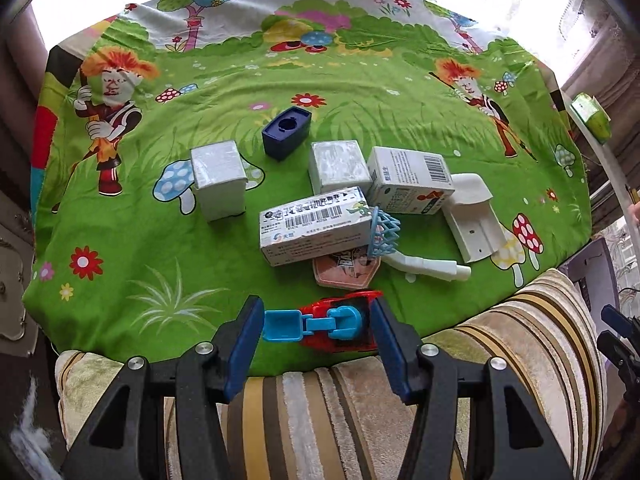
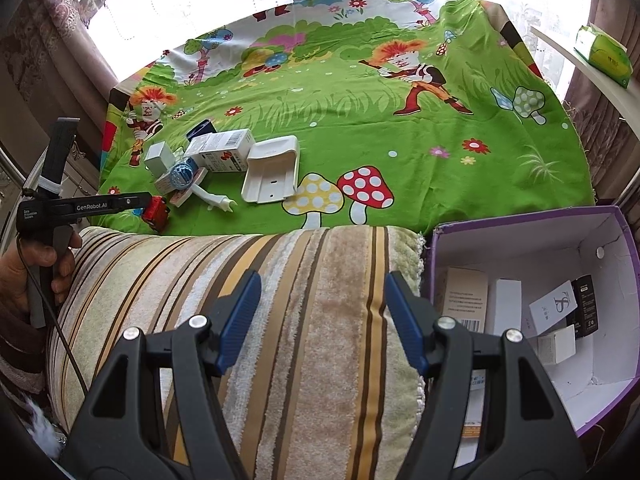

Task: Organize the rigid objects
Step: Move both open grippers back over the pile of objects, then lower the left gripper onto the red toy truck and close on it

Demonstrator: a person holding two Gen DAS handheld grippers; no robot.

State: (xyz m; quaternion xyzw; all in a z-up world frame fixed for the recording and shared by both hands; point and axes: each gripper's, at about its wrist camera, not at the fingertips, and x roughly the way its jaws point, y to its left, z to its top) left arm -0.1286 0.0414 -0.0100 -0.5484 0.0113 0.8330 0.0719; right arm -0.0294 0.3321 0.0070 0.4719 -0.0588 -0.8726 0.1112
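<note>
Toy parts in red and blue (image 1: 332, 326) sit between the fingers of the left gripper (image 1: 316, 334) at the near edge of the green cartoon cloth (image 1: 240, 92); the blue pads (image 1: 244, 344) flank the toy on both sides, the right pad against its red body and the left one just beside its blue scoop, so a firm clamp cannot be told (no earlier view is at hand to compare). Just behind the toy lies a pink hexagonal tile (image 1: 346, 270), partly under a long barcode box (image 1: 316, 226). A blue net hoop (image 1: 384, 232) on a white stem leans against that box. Further back stand two plain white boxes (image 1: 218, 180), a dark blue holder (image 1: 286, 132) with a round hole, another barcode carton (image 1: 412, 180) and a white plastic bracket (image 1: 474, 216).

The right gripper (image 2: 322, 324) hangs with its jaws apart and nothing between them, above a striped cushion (image 2: 280, 280). To its right is a purple-walled box (image 2: 624, 248) with several small cartons (image 2: 466, 296) inside. A hand (image 2: 36, 272) at the left edge holds the other tool's handle.
</note>
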